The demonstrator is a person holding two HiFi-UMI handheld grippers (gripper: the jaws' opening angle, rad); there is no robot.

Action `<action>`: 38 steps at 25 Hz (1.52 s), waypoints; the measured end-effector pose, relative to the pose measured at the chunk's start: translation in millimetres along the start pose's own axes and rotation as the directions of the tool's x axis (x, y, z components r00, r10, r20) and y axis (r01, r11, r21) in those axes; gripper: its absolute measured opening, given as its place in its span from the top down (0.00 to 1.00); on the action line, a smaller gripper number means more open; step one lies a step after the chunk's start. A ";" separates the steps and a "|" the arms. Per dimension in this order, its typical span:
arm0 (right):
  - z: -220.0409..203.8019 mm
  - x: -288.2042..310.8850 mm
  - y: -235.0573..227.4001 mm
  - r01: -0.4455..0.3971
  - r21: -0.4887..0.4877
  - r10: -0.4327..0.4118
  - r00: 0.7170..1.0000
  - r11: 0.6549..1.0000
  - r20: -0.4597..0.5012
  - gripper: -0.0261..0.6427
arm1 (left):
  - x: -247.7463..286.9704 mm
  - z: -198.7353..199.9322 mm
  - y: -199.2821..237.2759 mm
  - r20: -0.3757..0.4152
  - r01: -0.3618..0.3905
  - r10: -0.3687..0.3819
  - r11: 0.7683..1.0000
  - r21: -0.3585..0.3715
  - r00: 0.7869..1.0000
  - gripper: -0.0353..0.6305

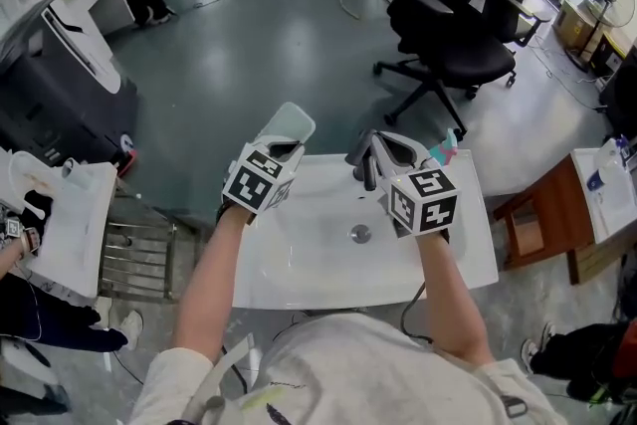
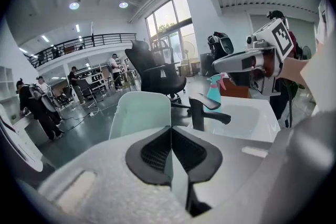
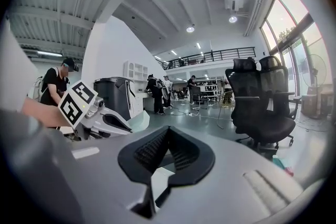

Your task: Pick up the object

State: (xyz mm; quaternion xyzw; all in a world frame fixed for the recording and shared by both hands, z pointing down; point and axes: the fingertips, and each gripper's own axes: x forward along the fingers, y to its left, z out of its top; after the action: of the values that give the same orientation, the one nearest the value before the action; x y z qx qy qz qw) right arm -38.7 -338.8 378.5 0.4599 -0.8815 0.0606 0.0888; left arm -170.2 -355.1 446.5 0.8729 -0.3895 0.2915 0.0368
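A thin pale green plastic sheet [image 1: 287, 122] with rounded corners stands up from my left gripper [image 1: 284, 146], above the far left edge of the white sink [image 1: 299, 259]. In the left gripper view the jaws of this gripper [image 2: 170, 136] are shut on the sheet's [image 2: 140, 113] lower edge. My right gripper [image 1: 374, 146] hovers over the sink's back edge by the black faucet [image 1: 367, 176]. Seen in its own view, the right gripper [image 3: 167, 136] has its pads together with nothing between them. The left gripper [image 3: 105, 120] and the sheet [image 3: 139, 119] show to its left.
A teal spray bottle [image 1: 445, 149] stands at the sink's far right corner. A drain [image 1: 360, 233] sits mid-basin. A black office chair [image 1: 448, 45] is beyond the sink, a wooden stool [image 1: 537, 219] to the right, a metal rack [image 1: 139, 259] and white table [image 1: 70, 214] to the left.
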 end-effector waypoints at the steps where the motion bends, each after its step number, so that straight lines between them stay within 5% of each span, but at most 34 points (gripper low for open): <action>1: 1.4 0.0 0.1 -0.002 -0.003 0.002 1.000 1.000 0.002 0.96 | -3.7 4.4 1.8 0.018 -0.014 0.014 1.000 -0.016 1.000 0.93; 13: 15.5 -3.0 -11.0 -0.008 0.000 0.007 0.999 1.000 0.042 0.96 | -45.9 45.1 12.2 0.211 -0.144 0.172 0.980 -0.139 0.962 0.93; 23: 16.9 -5.1 -11.9 -0.001 0.016 0.000 0.999 1.000 0.055 0.96 | -77.2 47.4 23.4 0.314 -0.227 0.321 0.926 -0.300 0.894 0.93; 38: 15.9 -3.1 -10.6 -0.009 0.015 0.008 0.998 1.000 0.056 0.96 | -80.2 41.3 21.5 0.302 -0.260 0.350 0.918 -0.300 0.887 0.93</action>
State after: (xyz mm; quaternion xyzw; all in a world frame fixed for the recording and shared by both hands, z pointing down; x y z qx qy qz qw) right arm -29.8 -345.3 362.7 0.4582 -0.8851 0.0547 0.0602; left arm -207.7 -329.3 365.7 0.8260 -0.5568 0.0822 0.0307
